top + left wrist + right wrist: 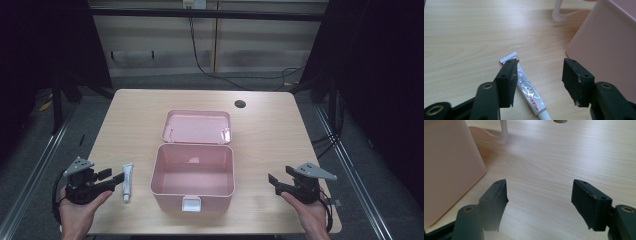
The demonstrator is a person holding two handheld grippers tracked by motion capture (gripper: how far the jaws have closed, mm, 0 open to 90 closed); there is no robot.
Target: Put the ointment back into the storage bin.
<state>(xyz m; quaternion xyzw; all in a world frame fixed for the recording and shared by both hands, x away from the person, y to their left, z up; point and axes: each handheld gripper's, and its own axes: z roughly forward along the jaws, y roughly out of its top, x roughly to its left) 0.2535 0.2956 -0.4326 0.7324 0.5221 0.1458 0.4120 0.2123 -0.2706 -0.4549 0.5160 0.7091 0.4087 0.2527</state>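
While left gripper [539, 82] gapes | tube [530, 92] seemingly beneath left fingers [507, 82]

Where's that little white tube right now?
In the high view the white tube lies flat on the table near its front left, between the left gripper and the open pink box. The gripper's open jaws are right beside it.

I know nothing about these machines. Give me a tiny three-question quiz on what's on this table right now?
1. True or false: the pink box stands with its lid open.
2. Which gripper is nearest the tube? A) left gripper B) right gripper
3. Fill in: the inside of the box looks ____.

Key: 1 true. 2 A; the tube lies on the table beside one of its fingers, ungripped. 3 empty.
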